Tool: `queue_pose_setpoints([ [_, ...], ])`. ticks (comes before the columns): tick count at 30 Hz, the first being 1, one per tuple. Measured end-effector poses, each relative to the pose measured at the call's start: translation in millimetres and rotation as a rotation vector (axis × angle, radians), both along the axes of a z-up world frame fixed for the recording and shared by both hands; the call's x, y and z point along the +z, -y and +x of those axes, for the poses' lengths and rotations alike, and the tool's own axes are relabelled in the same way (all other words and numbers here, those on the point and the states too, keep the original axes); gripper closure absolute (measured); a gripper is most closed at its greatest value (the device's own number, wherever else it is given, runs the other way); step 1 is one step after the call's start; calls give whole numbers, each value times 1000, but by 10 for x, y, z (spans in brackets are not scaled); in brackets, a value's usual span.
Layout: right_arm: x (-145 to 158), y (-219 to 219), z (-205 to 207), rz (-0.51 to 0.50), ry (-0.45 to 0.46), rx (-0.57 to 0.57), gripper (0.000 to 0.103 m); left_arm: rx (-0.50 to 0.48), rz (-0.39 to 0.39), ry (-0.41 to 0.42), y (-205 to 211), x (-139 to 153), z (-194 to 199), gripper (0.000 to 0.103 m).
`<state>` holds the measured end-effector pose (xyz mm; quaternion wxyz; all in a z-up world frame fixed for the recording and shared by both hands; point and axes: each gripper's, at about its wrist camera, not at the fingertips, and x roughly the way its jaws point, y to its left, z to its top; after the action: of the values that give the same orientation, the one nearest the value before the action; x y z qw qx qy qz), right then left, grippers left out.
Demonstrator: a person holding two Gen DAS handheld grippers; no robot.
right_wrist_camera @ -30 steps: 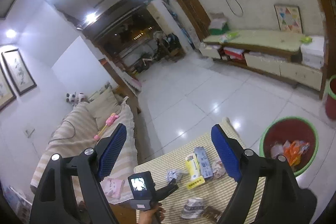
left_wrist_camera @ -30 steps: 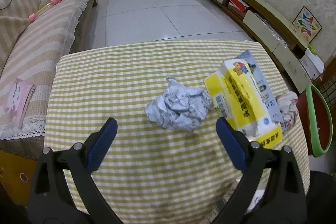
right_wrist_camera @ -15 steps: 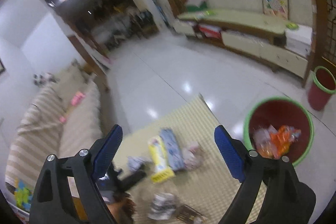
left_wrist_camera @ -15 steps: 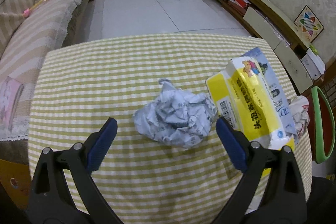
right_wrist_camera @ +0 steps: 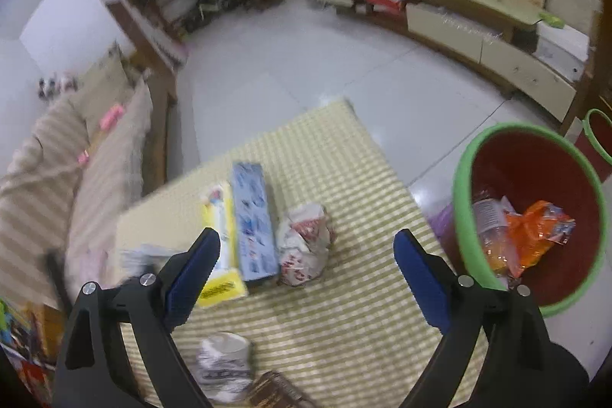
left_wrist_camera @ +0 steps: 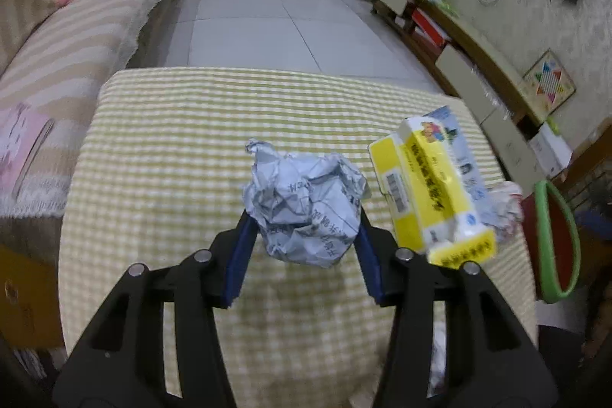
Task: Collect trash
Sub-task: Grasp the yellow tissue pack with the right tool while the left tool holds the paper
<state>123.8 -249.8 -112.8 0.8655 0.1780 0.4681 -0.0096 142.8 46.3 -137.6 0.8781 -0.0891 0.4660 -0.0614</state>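
My left gripper (left_wrist_camera: 304, 247) pinches 1 paper ball (left_wrist_camera: 304, 207) btwn pads — 2 boxes right of it; right gripper (right_wrist_camera: 306, 264) wide open, holding nothing.

White tiled floor (left_wrist_camera: 264, 10), striped sofa (left_wrist_camera: 72, 37) left, low cabinet (right_wrist_camera: 478, 21) along the wall.

The counter (left_wrist_camera: 160, 140) wears a yellow-green and white check cloth. On it sit a grey-white printed paper ball (left_wrist_camera: 304, 211), a yellow and white box (left_wrist_camera: 432, 197) and a pale blue box (right_wrist_camera: 252, 224). Lower right, the bin (right_wrist_camera: 464, 178) is dark red with a green rim. The tongs' pads (right_wrist_camera: 419, 276) are blue.
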Motion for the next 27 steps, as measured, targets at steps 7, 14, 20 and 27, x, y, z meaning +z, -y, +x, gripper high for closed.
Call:
queue_pose_setpoints([
  [7, -485, -19, 235, 57, -67, 18, 28, 27, -16, 6, -31, 144, -471, 54],
  [14, -573, -31, 300, 51, -124, -9, 30, 31, -33, -13, -25, 149, -593, 53],
  [20, -128, -561, 139, -82, 13, 200, 30, 42, -26, 10, -20, 197, -616, 53],
  [27, -316, -680, 395, -24, -81, 216, 44, 51, -42, 7, -88, 221, -712, 53],
])
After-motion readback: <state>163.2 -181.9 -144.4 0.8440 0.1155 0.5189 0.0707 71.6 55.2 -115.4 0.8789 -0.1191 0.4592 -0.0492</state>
